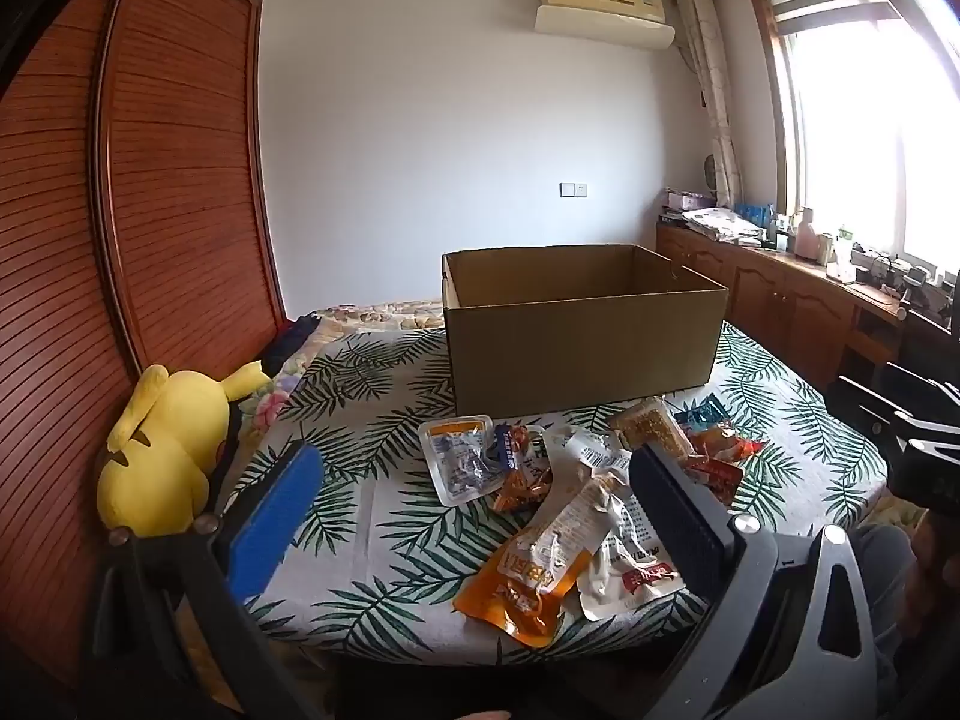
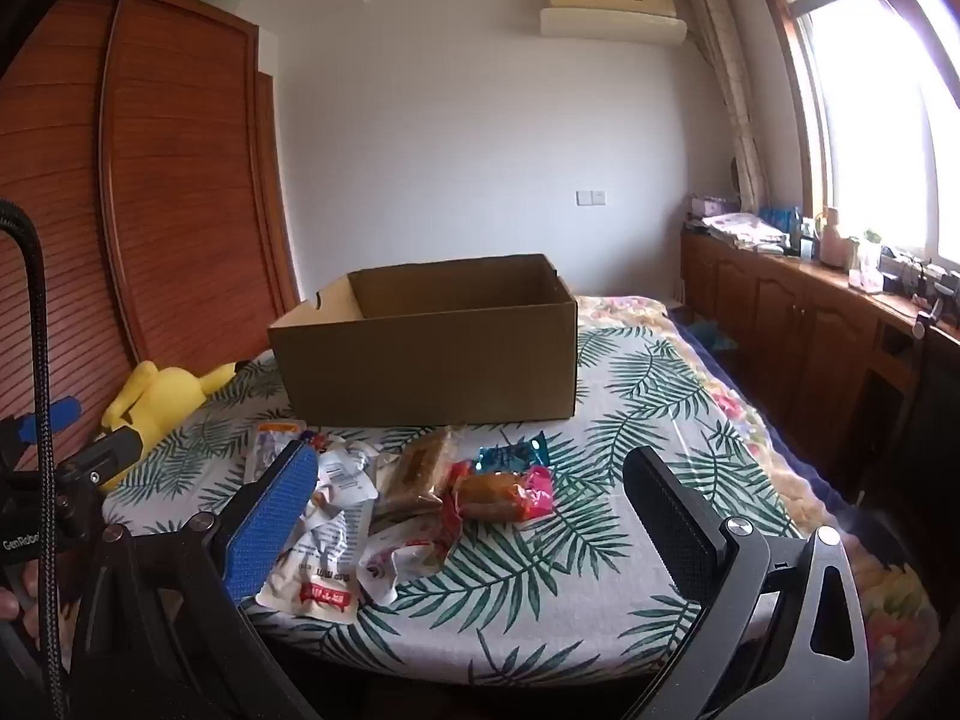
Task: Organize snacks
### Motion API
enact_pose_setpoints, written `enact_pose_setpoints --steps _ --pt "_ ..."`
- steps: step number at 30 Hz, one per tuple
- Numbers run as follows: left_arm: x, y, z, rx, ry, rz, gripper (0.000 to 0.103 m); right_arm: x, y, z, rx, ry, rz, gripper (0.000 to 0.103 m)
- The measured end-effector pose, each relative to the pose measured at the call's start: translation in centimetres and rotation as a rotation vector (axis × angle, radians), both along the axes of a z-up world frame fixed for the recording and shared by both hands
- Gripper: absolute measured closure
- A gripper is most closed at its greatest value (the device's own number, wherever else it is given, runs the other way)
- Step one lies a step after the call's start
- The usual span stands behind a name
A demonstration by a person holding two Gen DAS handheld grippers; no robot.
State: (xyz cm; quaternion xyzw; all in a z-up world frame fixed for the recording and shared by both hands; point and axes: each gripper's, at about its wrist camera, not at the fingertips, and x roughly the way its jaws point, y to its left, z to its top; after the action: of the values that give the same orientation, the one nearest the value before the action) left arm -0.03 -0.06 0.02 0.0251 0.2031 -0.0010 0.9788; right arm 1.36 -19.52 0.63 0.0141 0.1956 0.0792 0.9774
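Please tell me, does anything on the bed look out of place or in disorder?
Yes. The snack packets lie in a loose, overlapping heap in front of the cardboard box, some crumpled; none can be seen in the box. A yellow plush toy lies on its side at the bed's edge by the wardrobe. Nothing looks spilled or torn.

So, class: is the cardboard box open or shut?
Open. The box stands upright on the bed with no flaps over its top; its bare inner walls show in both views. Its floor is hidden, so contents cannot be told.
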Motion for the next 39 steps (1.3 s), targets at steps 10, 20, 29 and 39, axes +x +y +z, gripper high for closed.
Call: enact_pose_setpoints --steps 10,20,29,39 --pt "0.04 0.09 -0.01 -0.009 0.001 -0.002 0.000 0.06 0.06 -0.08 -0.005 0.016 -0.002 0.000" --pt "-0.18 0.44 0.17 -0.011 -0.001 0.000 0.000 -0.01 -0.02 -0.03 -0.006 0.014 -0.002 0.000" --pt "-0.12 0.54 0.28 -0.011 -0.002 0.000 0.000 -0.01 -0.03 -0.03 -0.007 0.014 -0.002 0.000" --pt "0.11 0.17 0.12 -0.010 -0.002 -0.002 0.000 -0.01 -0.11 0.07 -0.007 0.012 -0.004 0.000"
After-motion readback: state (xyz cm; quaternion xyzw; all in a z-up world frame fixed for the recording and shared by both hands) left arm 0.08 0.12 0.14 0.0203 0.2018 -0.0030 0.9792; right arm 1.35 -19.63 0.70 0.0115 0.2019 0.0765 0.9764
